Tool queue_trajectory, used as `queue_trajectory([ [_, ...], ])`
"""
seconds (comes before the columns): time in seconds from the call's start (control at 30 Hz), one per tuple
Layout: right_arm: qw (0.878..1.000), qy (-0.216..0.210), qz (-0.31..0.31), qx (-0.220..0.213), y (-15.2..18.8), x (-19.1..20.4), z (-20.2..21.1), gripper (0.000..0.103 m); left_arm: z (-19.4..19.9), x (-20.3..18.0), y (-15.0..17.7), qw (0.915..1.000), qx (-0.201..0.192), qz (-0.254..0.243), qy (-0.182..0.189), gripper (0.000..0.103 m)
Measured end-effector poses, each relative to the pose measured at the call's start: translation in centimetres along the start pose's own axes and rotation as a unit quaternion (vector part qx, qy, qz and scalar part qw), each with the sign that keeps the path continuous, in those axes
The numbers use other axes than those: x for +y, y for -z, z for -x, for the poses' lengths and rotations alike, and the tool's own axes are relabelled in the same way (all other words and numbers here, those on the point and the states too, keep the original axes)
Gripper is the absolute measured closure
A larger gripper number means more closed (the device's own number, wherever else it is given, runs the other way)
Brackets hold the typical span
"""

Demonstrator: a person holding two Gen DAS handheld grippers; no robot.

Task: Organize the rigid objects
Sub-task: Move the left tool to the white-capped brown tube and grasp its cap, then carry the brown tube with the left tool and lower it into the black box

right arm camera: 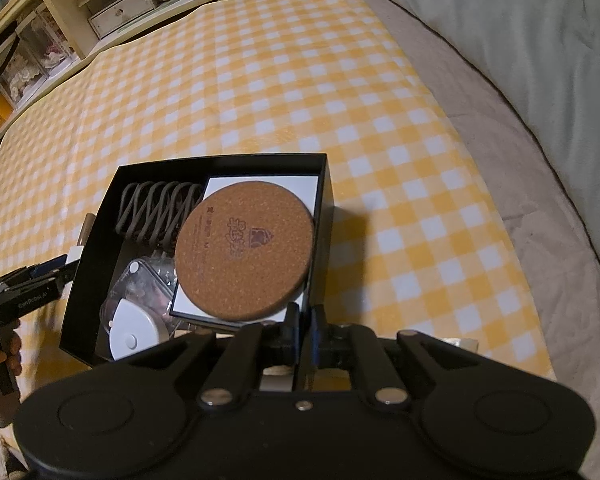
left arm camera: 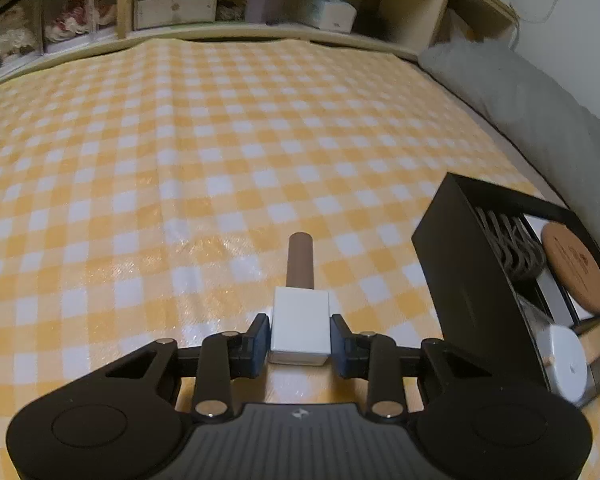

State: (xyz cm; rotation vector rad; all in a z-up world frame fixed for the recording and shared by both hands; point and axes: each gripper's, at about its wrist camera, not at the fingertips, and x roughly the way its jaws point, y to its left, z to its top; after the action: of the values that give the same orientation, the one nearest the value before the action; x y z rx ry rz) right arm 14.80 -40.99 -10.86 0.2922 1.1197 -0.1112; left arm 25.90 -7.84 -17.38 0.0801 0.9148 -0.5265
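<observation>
The left gripper (left arm camera: pixel 299 334) holds a white block w/ brown cylinder (left arm camera: pixel 299 320) between its pads, cylinder end pointing fwd, just above the yellow checked cloth (left arm camera: pixel 180 140) and just beside the left wall of the black box (right arm camera: pixel 325 184). The right gripper (right arm camera: pixel 305 326) has its fingers narrow, pinched on the box's near wall, probably to steady it. Inside the box: cork coaster (right arm camera: pixel 244 248) on a white card (right arm camera: pixel 300 188), a grey wire rack (right arm camera: pixel 156 208), a white round piece (right arm camera: pixel 134 334), clear plastic bits (right arm camera: pixel 148 280). Judgement: next is dropping the piece in. Best to lift it clear of the wall, aim for the gap nr the rack, keep the box pinned, open only once low inside. Risk: clipping the rim, tipping the box.
</observation>
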Motion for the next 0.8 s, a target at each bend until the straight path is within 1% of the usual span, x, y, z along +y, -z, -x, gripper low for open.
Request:
queue_trajectory([
  [0.07, 1.000, 0.001, 0.000, 0.000, 0.0, 0.0, 0.0, 0.095, 0.2, -0.1, -0.3, 0.9994, 0.025, -0.017, 0.014, 0.069],
  [0.17, 1.000, -0.002, -0.003, 0.000, 0.0, 0.0, 0.0, 0.095, 0.4, -0.6, -0.6, 0.9988, 0.042, -0.024, 0.004, 0.069],
  [0.23, 1.000, -0.004, -0.004, 0.000, 0.1, -0.1, 0.0, 0.095, 0.3, -1.3, -0.5, 0.9987, 0.038, -0.029, -0.015, 0.070],
  [0.3, 1.000, -0.004, -0.004, 0.001, 0.0, 0.1, 0.0, 0.095, -0.1, -2.1, -0.4, 0.9981, 0.031, -0.046, -0.027, 0.068],
  [0.37, 1.000, -0.003, -0.003, 0.001, 0.0, 0.0, 0.0, 0.095, -0.4, -2.6, -0.3, 0.9978, 0.024, -0.050, -0.036, 0.064],
  [0.43, 1.000, -0.003, -0.003, 0.001, 0.0, 0.0, 0.0, 0.095, -0.6, -2.6, -0.2, 0.9982, 0.017, -0.044, -0.037, 0.060],
  [0.5, 1.000, -0.002, -0.002, 0.001, 0.0, 0.0, 0.1, 0.095, -0.7, -2.4, -0.3, 0.9985, 0.008, -0.031, -0.044, 0.060],
  [0.53, 1.000, -0.002, -0.002, 0.001, 0.1, 0.0, 0.1, 0.095, -0.9, -2.4, -0.4, 0.9987, 0.006, -0.024, -0.043, 0.062],
  [0.6, 1.000, -0.001, -0.002, 0.002, 0.0, 0.1, 0.1, 0.095, -1.0, -2.1, -0.4, 0.9990, 0.001, -0.010, -0.044, 0.070],
  [0.7, 1.000, 0.001, -0.002, 0.002, 0.0, 0.1, 0.0, 0.095, -0.8, -2.1, -0.3, 0.9989, -0.003, -0.011, -0.045, 0.070],
  [0.73, 1.000, 0.001, -0.003, 0.002, 0.0, 0.1, 0.0, 0.094, -0.7, -2.1, -0.3, 0.9990, -0.003, -0.004, -0.044, 0.070],
  [0.8, 1.000, 0.002, -0.003, 0.002, 0.0, 0.2, 0.0, 0.095, 0.0, -1.6, -0.5, 0.9990, -0.013, 0.025, -0.035, 0.071],
])
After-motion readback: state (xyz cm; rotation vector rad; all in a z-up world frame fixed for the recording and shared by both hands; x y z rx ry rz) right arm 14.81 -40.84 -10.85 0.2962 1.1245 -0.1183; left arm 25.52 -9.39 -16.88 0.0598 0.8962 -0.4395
